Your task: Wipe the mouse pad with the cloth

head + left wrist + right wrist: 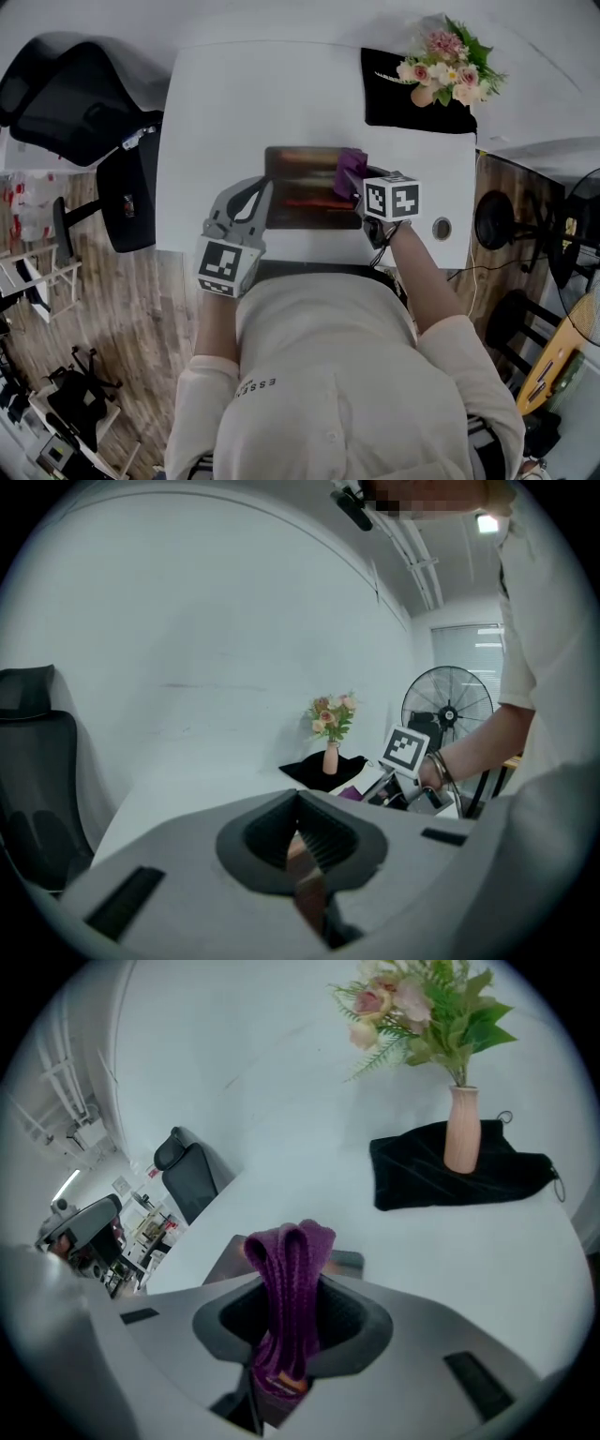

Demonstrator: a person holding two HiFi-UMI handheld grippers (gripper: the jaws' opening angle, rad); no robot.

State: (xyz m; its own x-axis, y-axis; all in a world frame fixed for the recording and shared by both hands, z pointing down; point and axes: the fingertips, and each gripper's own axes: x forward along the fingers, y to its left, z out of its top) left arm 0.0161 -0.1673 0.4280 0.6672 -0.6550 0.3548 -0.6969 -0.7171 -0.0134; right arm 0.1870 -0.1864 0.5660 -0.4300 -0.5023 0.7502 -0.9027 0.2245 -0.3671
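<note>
Right gripper (354, 190): clenched on the purple cloth (350, 167), which sits over the right end of the mouse pad (305, 192), centre frame.
Left gripper (262, 195): looks pinched on the pad's left edge, steadying it for you.
Pad axis: long side runs left-right, so most of it lies left of your cloth.
Room: the table (234, 103) is bare above and to the left. The flower vase (424, 94) is well apart at upper right, and the table's near edge is just below the pad.
</note>
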